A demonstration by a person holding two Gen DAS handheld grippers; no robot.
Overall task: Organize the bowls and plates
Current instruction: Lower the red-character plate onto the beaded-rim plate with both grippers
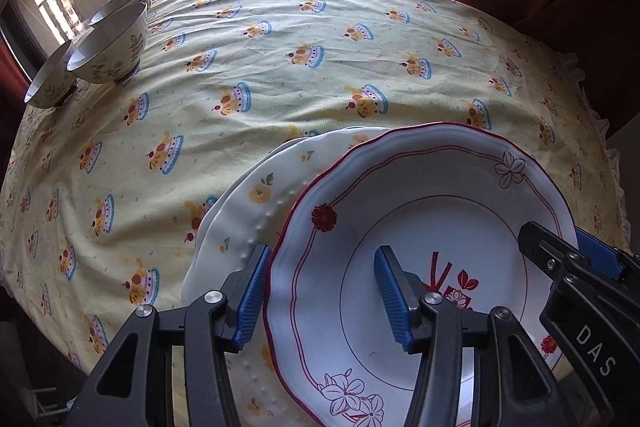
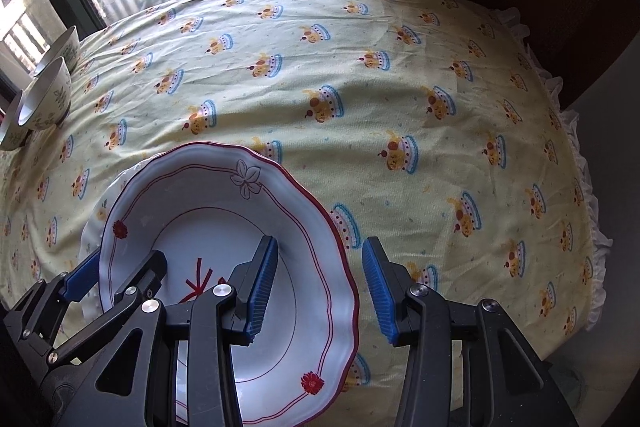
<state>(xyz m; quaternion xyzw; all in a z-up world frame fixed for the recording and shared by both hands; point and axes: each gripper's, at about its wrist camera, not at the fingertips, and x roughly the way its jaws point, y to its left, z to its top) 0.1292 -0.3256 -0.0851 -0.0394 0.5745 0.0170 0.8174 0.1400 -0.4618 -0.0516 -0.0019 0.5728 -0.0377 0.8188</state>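
Your worktop (image 1: 320,39) is covered in a loose, wrinkled tablecloth (image 2: 400,87), and that's the biggest risk here: drag anything across it and the fabric can bunch up and tug the whole stack along.

The red-rimmed plate (image 1: 420,227) sits lower right in the left wrist view, on top of a cream plate with yellow flowers (image 1: 248,203). They're offset, not centred, so a lopsided lift could slide the top one off, or carry the lower one with it.

Your left hand-held gripper (image 1: 320,295) straddles the red-rimmed plate's left rim, pads apart, not pinching as far as I can tell. Your right hand-held gripper (image 2: 320,291) does the same at the right rim, lower middle of its view, also apart. Close one side before the other and the plate may tip or skate away. A glossy scalloped edge probably won't give the pads much bite either.

The three bowls (image 1: 108,47) sit in the upper left near the edge, so don't sweep that way.
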